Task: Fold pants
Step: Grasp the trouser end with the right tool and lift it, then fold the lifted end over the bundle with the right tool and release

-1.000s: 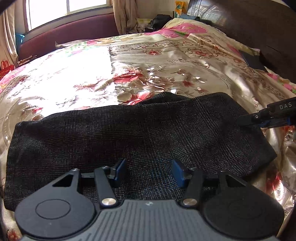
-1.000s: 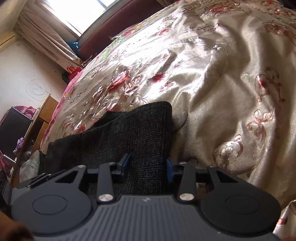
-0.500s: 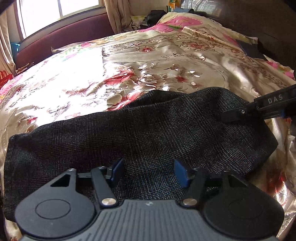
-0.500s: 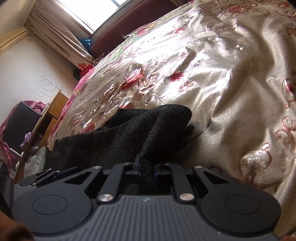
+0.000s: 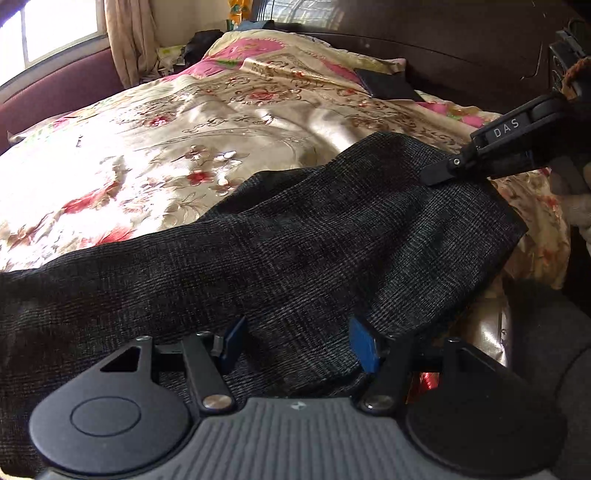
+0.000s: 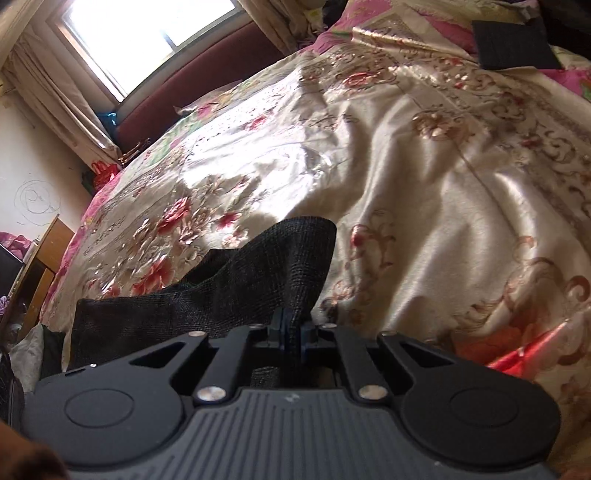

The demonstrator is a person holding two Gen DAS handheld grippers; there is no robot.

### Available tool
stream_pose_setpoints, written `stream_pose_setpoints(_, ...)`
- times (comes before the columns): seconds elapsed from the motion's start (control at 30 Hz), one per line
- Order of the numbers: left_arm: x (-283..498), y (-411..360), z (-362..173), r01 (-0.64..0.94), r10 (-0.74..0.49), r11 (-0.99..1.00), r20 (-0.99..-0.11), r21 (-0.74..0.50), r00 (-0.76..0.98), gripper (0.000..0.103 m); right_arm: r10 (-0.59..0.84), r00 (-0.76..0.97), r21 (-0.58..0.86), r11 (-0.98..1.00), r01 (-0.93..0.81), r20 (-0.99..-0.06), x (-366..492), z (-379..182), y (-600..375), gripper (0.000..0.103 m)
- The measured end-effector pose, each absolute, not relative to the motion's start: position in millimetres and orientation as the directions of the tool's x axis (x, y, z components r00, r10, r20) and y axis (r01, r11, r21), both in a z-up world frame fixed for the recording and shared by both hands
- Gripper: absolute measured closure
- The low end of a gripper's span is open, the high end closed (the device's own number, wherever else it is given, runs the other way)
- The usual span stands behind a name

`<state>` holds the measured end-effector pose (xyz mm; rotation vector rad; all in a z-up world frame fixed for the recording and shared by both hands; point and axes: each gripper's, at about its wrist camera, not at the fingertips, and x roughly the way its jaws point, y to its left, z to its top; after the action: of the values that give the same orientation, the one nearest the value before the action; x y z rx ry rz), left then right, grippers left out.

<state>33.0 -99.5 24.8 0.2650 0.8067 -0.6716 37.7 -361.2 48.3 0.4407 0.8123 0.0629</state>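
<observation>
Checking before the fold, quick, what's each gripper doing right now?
Left gripper: open, jaws apart over the pants, gripping nothing.
Right gripper: shut on the pants' edge.

- One pair of dark pants on show.
- Two grippers: left gripper, right gripper.
- One floral bedspread.
- One dark flat square near the headboard.
- One window, one curtain.

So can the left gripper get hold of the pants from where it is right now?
Probably yes. The left gripper has its jaws open directly over the dark pants, with nothing in between. The right gripper already pinches the far end.
</observation>
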Motion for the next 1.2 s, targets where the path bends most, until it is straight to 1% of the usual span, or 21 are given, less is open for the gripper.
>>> stream_pose_setpoints(0.13, 36, -85, 27, 0.621, -0.448, 0.783, -0.727, -0.037, 0.521, 0.029, 0.171, 0.695, 0.366, 0.92, 0.142, -0.699, 30, 61, -362, 0.097)
stream_pose_setpoints(0.27, 40, -57, 29, 0.571, -0.414, 0.821, -0.712, -0.021, 0.568, 0.029, 0.174, 0.708, 0.356, 0.927, 0.117, -0.684, 31, 79, -340, 0.096)
stream_pose_setpoints(0.43, 48, -26, 25, 0.507, -0.38, 0.861, -0.7, -0.029, 0.605, 0.029, 0.211, 0.716, 0.325, 0.945, 0.023, -0.666, 44, 115, -293, 0.096)
stream_pose_setpoints(0.6, 44, 1, 23, 0.475, -0.404, 0.876, -0.672, -0.087, 0.621, 0.029, 0.268, 0.686, 0.275, 0.956, -0.103, -0.676, 66, 134, -219, 0.096)
stream_pose_setpoints(0.67, 42, 8, 23, 0.468, -0.403, 0.879, -0.663, -0.09, 0.631, 0.029, 0.289, 0.663, 0.251, 0.955, -0.156, -0.69, 78, 131, -181, 0.096)
stream_pose_setpoints(0.77, 37, 20, 26, 0.462, -0.386, 0.885, -0.657, -0.065, 0.647, 0.029, 0.311, 0.643, 0.25, 0.95, -0.188, -0.7, 96, 119, -137, 0.096)
stream_pose_setpoints(0.87, 35, 40, 27, 0.438, -0.399, 0.892, -0.651, -0.112, 0.646, 0.029, 0.334, 0.616, 0.272, 0.942, -0.195, -0.714, 113, 101, -102, 0.096)
stream_pose_setpoints(0.97, 34, 59, 29, 0.42, -0.425, 0.891, -0.642, -0.171, 0.638, 0.029, 0.317, 0.567, 0.237, 0.948, -0.212, -0.76, 124, 77, -68, 0.095)
stream_pose_setpoints(1.1, 30, 74, 29, 0.403, -0.421, 0.896, -0.644, -0.187, 0.639, 0.029, 0.283, 0.549, 0.174, 0.954, -0.242, -0.787, 125, 57, -36, 0.094)
stream_pose_setpoints(1.2, 27, 78, 27, 0.408, -0.419, 0.896, -0.639, -0.176, 0.644, 0.029, 0.276, 0.551, 0.17, 0.957, -0.235, -0.788, 127, 57, -28, 0.094)
